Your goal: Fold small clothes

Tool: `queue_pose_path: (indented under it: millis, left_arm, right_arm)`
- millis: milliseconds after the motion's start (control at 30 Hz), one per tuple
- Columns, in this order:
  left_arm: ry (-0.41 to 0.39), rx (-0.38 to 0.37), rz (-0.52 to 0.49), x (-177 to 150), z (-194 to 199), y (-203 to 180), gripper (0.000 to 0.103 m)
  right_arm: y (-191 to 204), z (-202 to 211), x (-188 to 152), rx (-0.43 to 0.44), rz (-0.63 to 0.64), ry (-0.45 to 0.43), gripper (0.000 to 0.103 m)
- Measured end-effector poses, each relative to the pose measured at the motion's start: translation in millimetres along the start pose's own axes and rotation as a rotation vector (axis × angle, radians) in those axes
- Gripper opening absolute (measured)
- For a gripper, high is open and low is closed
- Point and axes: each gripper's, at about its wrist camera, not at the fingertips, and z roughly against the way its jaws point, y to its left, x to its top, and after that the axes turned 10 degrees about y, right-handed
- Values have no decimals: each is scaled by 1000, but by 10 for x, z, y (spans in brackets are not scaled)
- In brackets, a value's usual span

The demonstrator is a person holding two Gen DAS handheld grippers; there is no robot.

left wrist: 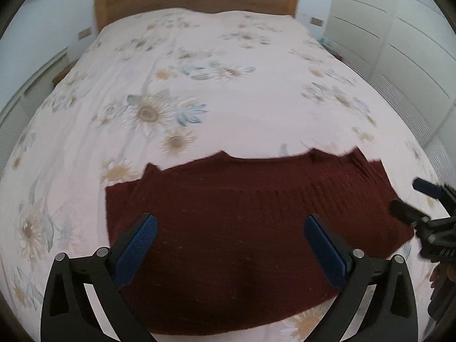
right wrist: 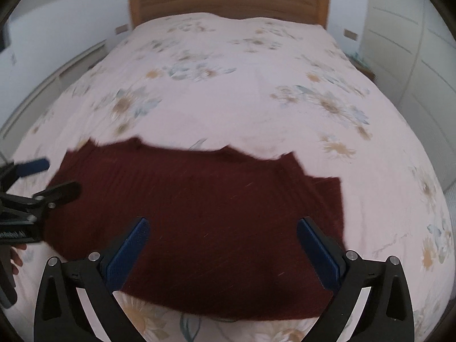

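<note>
Both my left gripper (left wrist: 230, 226) and right gripper (right wrist: 223, 229) hang wide open, empty. The maroon sweater (left wrist: 242, 222) lies directly beneath, long axis running left-right, each side equally near.

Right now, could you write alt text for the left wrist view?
A dark red knitted garment lies flat on a floral bedspread, below the open left gripper. The right gripper enters at the right edge; a wooden headboard stands behind.

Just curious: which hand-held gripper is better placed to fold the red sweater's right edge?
Probably the right hand-held gripper: sweater right edge lies beside its finger; left hand-held gripper hovers opposite.
</note>
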Motion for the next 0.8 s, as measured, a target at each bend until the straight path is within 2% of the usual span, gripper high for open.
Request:
queue_pose_path:
  millis: [133, 300, 367, 467, 567, 667, 800]
  left_arm:
    - [7, 22, -62, -225, -206, -156, 102]
    - [107, 51, -70, -481, -635, -135, 102]
    - [142, 73, -60, -578, -782, -43, 102]
    - [128, 60, -22, -655, -809, 179, 102]
    - [119, 86, 12, -678, -748, 409, 102]
    - [120, 73, 52, -711, -733, 603, 102]
    - [120, 71, 57, -735, -755, 621, 102]
  right_arm:
    - [225, -285, -210, -10, 43, 55, 103]
    - [219, -634, -427, -65, 48, 111, 103]
    - [91, -691, -476, -53, 20, 114, 103]
    - [-123, -653, -504, -78, -5, 104, 103]
    - [-384, -622, -541, -98, -47, 112, 103]
    - [-621, -599, -588, -77, -104, 107, 103]
    - [-721, -663, -650, -45, -120, 98, 103]
